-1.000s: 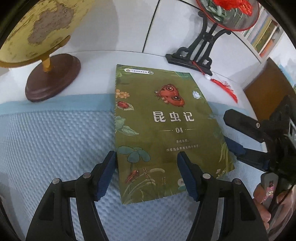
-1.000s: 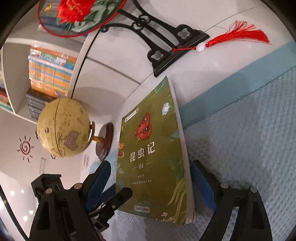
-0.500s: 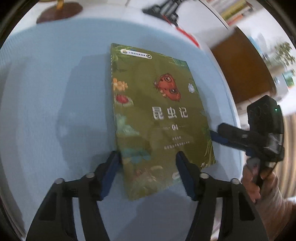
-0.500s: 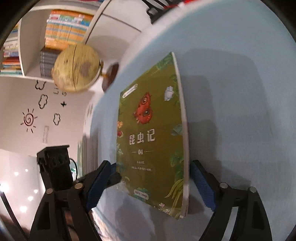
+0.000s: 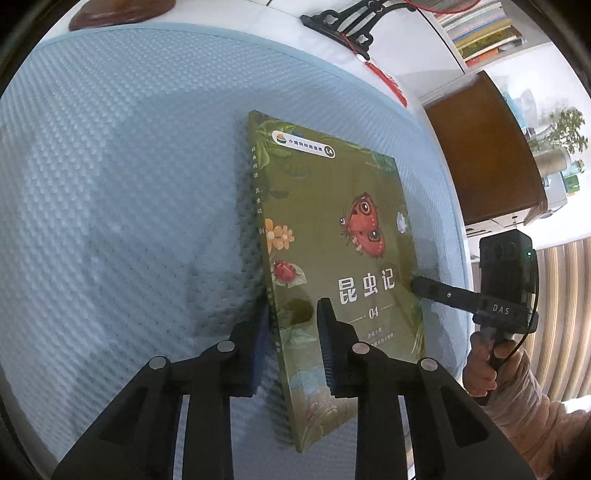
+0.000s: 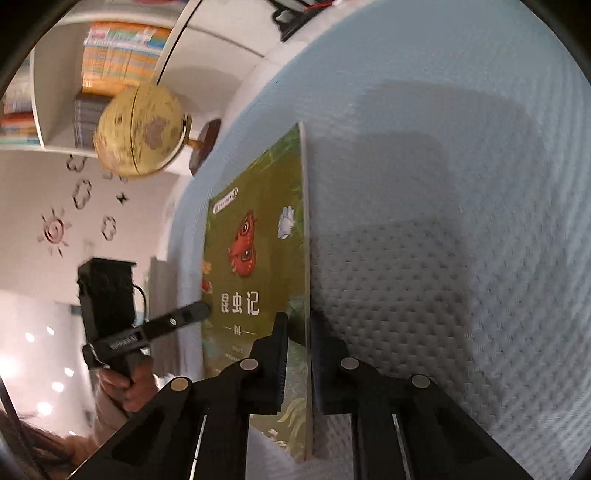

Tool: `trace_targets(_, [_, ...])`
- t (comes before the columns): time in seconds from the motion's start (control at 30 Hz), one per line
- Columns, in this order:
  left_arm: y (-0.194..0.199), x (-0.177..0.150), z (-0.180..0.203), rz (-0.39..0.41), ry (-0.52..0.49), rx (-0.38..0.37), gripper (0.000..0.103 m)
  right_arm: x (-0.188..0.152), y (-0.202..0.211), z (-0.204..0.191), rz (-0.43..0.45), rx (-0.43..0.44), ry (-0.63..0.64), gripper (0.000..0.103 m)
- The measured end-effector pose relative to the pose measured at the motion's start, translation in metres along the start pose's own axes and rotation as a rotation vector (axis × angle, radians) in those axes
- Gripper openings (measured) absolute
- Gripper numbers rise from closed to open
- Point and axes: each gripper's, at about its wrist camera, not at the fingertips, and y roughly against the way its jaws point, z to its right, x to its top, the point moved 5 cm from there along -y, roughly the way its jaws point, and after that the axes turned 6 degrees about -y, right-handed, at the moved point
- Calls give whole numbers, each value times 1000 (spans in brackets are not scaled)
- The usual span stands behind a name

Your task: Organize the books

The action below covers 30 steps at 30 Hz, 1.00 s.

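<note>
Progress looks early: left gripper [image 5: 291,328] and right gripper [image 6: 297,354] each clench an opposite long edge of the green insect book [image 5: 332,266], raised above the blue mat [image 5: 129,184]; shelving it remains.

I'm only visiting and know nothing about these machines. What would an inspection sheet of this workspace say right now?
Surface: light blue textured mat over a white tabletop.
Job's things: one green book with a red butterfly on its cover, its spine edge raised off the mat.
Clutter: globe on a wooden base; black ornamental stand with a red tassel.
Grippers: left gripper shut on the book's spine edge; right gripper shut on the opposite edge; a hand holds each.
Cables: thin black cable by the right gripper's handle.
Surroundings: shelves of books, wall stickers, brown wooden furniture.
</note>
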Motion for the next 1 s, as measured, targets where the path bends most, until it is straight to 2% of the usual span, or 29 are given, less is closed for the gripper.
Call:
trace_targets(0.07, [-1, 4, 3, -4, -2, 10, 21, 1, -2, -5, -6, -16, 43, 9])
trace_targets(0.2, [-5, 12, 6, -10, 2, 11, 21, 10, -6, 0, -18, 54, -4, 9])
trace_targets(0.3, [-4, 11, 3, -9, 14, 1, 21, 12, -8, -3, -39, 62, 14, 10])
trace_targets(0.6, [-1, 5, 6, -10, -11, 80, 24, 16, -13, -7, -37, 87, 16, 12])
trace_targets(0.7, [-1, 5, 8, -2, -2, 82, 24, 17, -13, -10, -27, 54, 34, 12])
trace_targets(0.8, [-1, 5, 9, 3, 24, 89, 24, 14, -11, -20, -6, -21, 102, 13])
trace_targets(0.9, [-1, 4, 16, -11, -17, 157, 26, 13, -10, -27, 5, -76, 147, 14])
trace_targets(1.0, [-1, 4, 21, -15, -22, 203, 27, 13, -8, -30, -6, -69, 126, 14])
